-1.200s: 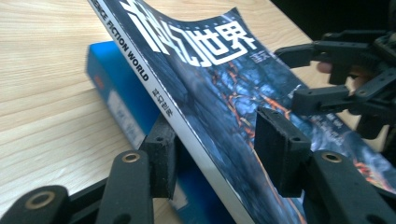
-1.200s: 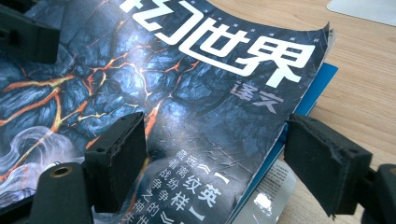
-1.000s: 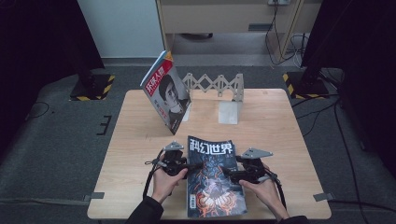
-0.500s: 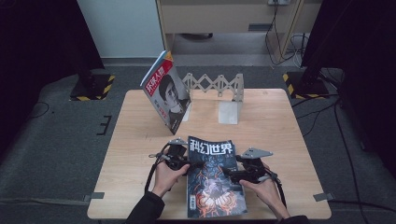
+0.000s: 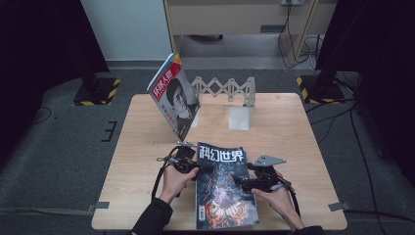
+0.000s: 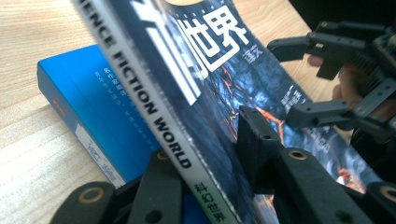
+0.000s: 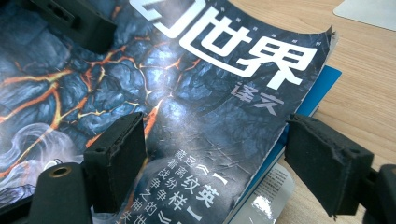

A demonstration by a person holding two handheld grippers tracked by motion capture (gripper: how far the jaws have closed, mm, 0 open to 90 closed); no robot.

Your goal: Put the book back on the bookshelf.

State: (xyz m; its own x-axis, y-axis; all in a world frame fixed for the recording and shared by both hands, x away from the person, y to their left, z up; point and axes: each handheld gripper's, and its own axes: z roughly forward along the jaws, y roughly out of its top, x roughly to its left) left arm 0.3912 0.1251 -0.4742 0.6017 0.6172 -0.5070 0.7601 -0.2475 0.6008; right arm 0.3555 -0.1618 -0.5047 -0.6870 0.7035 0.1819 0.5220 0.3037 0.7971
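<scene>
Dark magazine (image 5: 222, 186), two tools (image 5: 195, 165) (image 5: 243, 180), one blue book (image 6: 88, 112)

A dark science-fiction magazine (image 5: 222, 188) with white title characters and glowing orange cracks on its cover is lying face up at the near edge of the table, its spine side lifting off a blue book (image 6: 93, 112) that is lying flat beneath it, its corner peeking out.

A wooden table (image 5: 147, 147) stands on grey carpet (image 5: 58, 161) before a white wall (image 5: 127, 24).
</scene>
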